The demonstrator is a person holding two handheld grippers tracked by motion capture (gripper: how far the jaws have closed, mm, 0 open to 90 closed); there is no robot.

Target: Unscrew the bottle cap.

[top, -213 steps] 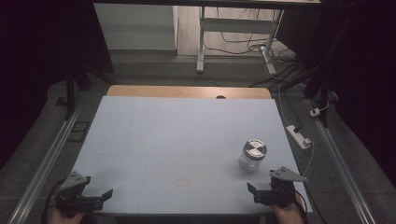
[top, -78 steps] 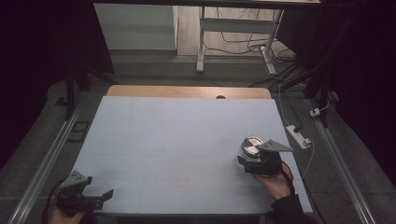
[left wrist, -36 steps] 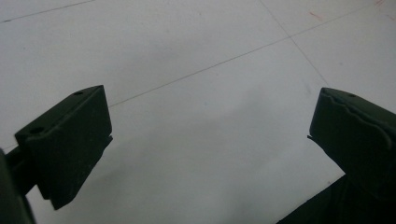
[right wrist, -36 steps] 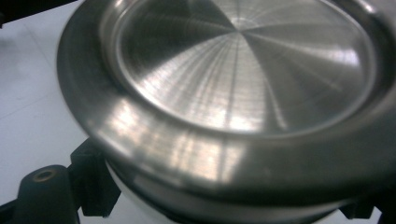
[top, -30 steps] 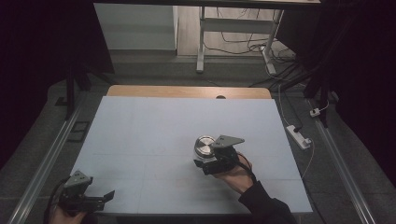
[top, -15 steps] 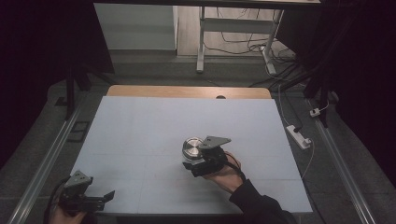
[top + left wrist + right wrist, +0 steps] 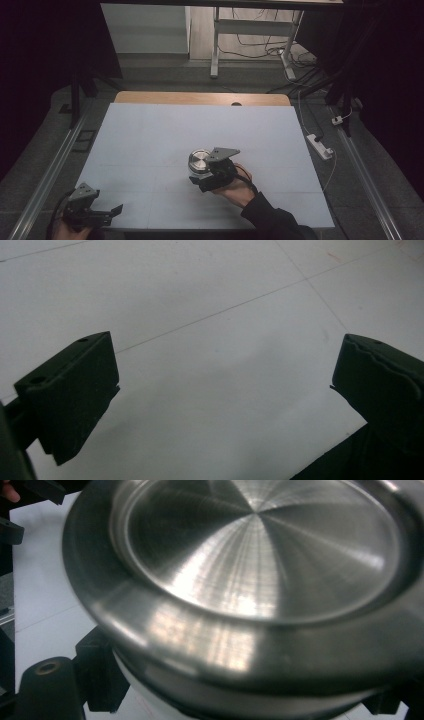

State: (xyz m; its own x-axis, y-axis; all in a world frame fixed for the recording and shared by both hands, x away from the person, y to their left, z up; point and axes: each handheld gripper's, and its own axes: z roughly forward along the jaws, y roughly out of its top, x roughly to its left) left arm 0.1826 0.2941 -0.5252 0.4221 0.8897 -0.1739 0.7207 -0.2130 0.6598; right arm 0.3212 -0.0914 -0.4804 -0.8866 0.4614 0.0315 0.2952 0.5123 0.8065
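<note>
- Nearest the person, at the front left corner of the table, the left gripper (image 7: 107, 212) sits low in the left hand (image 7: 67, 231), pointing toward the table's middle.
- In the left gripper view its two black jaws stand wide apart with bare white tabletop between them; they hold nothing.
- A little farther in, near the middle of the table and somewhat toward the front, the right hand (image 7: 235, 189) comes up out of a dark sleeve (image 7: 272, 220) and carries the right gripper (image 7: 199, 179).
- That gripper is clamped on a jar (image 7: 199, 165) with a shiny metal lid (image 7: 199, 160); the grey three-cornered plate on the gripper's top lies just to the right of the lid.
- In the right gripper view the lid (image 7: 260, 570) looms very close and slightly blurred, with its brushed centre catching the light and the pale body of the jar just under the rim, while a black jaw stands at the lower left against the jar's side.
- The jar stands upright, well apart from the left gripper; whether its base rests on the table (image 7: 150, 130) or hangs just above I cannot tell.
- Beyond the jar, the white table top ends in a strip of bare wood (image 7: 200, 98) along the far edge.
- To the right of the table, on the grey floor, a white power strip (image 7: 320, 146) lies with its cable running back.
- Farthest off, the legs of a white stand (image 7: 216, 42) rise from the floor, with loose cables (image 7: 260, 42) beside them.
</note>
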